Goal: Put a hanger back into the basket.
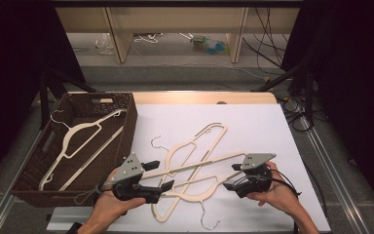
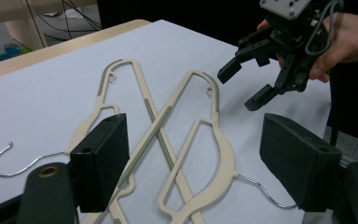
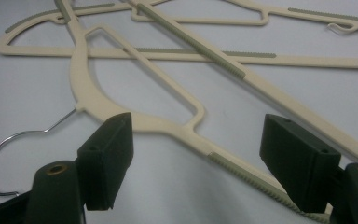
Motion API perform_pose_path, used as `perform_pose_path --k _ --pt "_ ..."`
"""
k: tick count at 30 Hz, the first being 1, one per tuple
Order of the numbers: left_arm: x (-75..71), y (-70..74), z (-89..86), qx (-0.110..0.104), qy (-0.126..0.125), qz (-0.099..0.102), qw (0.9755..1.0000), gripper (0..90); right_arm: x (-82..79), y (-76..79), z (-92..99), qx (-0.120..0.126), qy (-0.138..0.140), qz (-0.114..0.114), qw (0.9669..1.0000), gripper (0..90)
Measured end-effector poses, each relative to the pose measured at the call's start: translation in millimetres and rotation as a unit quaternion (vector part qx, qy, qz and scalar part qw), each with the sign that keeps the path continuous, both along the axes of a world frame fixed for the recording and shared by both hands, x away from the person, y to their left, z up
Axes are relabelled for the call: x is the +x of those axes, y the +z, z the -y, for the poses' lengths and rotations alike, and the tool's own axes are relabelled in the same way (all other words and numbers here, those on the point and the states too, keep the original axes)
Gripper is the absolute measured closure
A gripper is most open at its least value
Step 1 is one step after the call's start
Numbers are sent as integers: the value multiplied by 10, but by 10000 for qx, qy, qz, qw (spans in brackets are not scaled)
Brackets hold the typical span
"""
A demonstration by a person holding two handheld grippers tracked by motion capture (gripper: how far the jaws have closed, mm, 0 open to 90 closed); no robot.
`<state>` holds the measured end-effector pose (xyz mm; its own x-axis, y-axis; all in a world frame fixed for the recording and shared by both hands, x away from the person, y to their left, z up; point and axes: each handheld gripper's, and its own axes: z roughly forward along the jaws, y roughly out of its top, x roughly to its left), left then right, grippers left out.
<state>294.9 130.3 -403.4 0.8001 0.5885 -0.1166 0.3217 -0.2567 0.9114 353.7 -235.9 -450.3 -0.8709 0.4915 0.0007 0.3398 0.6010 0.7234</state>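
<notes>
Two cream hangers lie crossed on the white sheet. One hanger has its wire hook toward the basket. The other hanger points its hook at the table's near edge. My left gripper stands open at the left end of the crossed pair, its jaws on either side of their bars without pressing. My right gripper is open at the right end, low over the second hanger's shoulder, touching nothing.
A brown wicker basket stands at the left of the table with a third cream hanger lying in it. The white sheet has bare room behind the hangers. Cables and black stands flank the table.
</notes>
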Motion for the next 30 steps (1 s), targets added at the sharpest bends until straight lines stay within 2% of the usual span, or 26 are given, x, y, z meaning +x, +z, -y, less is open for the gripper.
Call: perform_pose_path --k 3,4,7,8,10,12,14,15,17,21,24,29,30 --pt "-3 -74 6 35 -7 -75 10000 211 8 -7 -2 -9 10 39 10000 267" --pt "-7 -141 -4 66 67 -12 10000 206 18 -18 -5 -32 29 32 10000 262" --pt "1 -215 -42 30 100 -100 9999 189 35 -37 -15 -67 65 -17 10000 257" --pt "-20 -236 -40 37 180 -142 9997 186 45 -49 -20 -78 87 -17 9999 256" --pt "-16 -268 -52 164 109 -46 9998 186 57 -66 -27 -134 71 -49 9999 255" --pt "-23 -305 -45 139 122 -63 9998 183 75 -80 -32 -157 84 -56 9998 255" --pt "-37 -327 -27 161 118 -70 9998 181 84 -84 -35 -160 97 -75 9998 256" --pt "-30 -334 -27 234 52 14 9997 180 87 -85 -35 -156 90 -82 9998 256" --pt "-29 -345 -24 217 31 14 9998 177 90 -87 -35 -152 79 -73 9998 255" --pt "-25 -373 -29 225 2 -9 9997 174 103 -90 -33 -153 34 -66 9999 256" --pt "-33 -379 -30 164 65 -105 9998 174 114 -99 -40 -160 57 -67 9998 256" --pt "-32 -381 -25 178 89 -116 9997 174 164 -144 -58 -163 88 -85 9998 256" --pt "-18 -384 -29 246 13 -35 9997 174 164 -144 -58 -163 88 -85 9998 256"
